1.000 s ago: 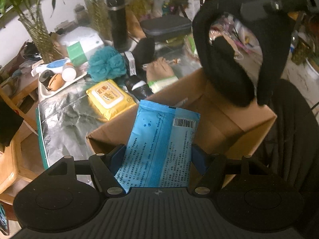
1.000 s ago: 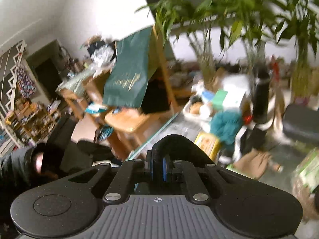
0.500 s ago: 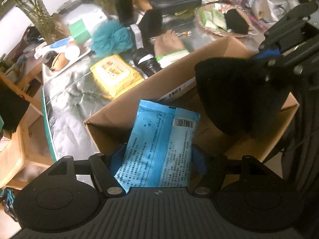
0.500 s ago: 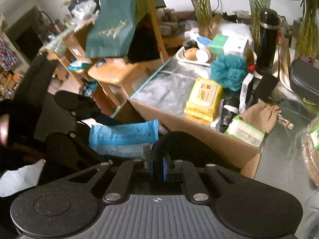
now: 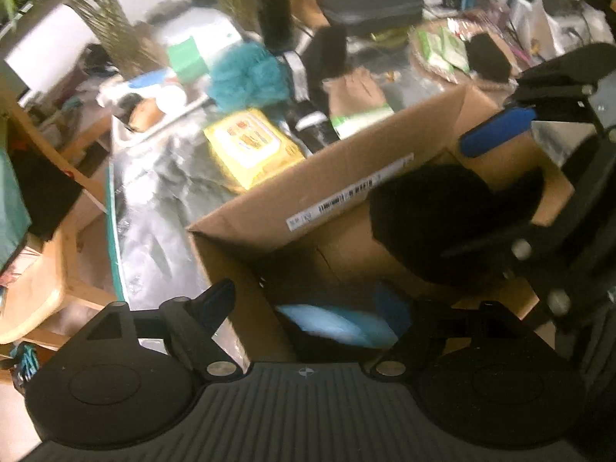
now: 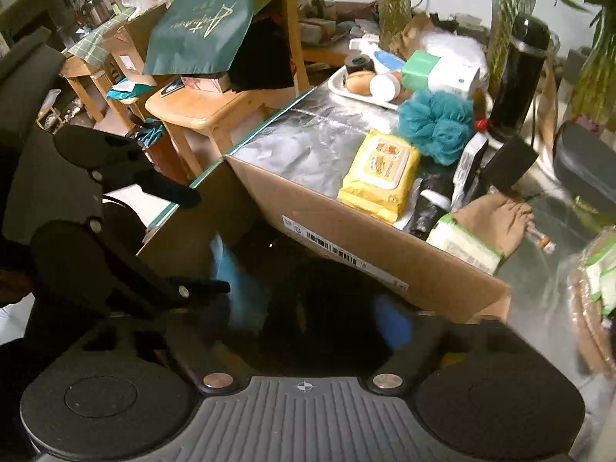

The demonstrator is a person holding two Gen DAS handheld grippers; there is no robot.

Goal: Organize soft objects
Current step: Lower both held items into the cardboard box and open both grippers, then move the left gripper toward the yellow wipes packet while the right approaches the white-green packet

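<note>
An open cardboard box stands at the edge of the foil-covered table. My left gripper hangs over its near corner, jaws opening with nothing between them. A blue packet lies blurred down inside the box, free of the pads. My right gripper is over the box's right end, jaws opening wide, one blue pad bare. The black soft pillow sits loose in the box beneath those fingers. In the right wrist view the box holds the blue packet and the black pillow.
On the table behind the box lie a yellow wipes pack, a teal bath pouf, a brown pouch and a green-white pack. A black bottle, a white tray and a wooden stool stand further back.
The blue packet has slipped out of my left jaws into the box. My right gripper came down over the box and let go of the black pillow.
</note>
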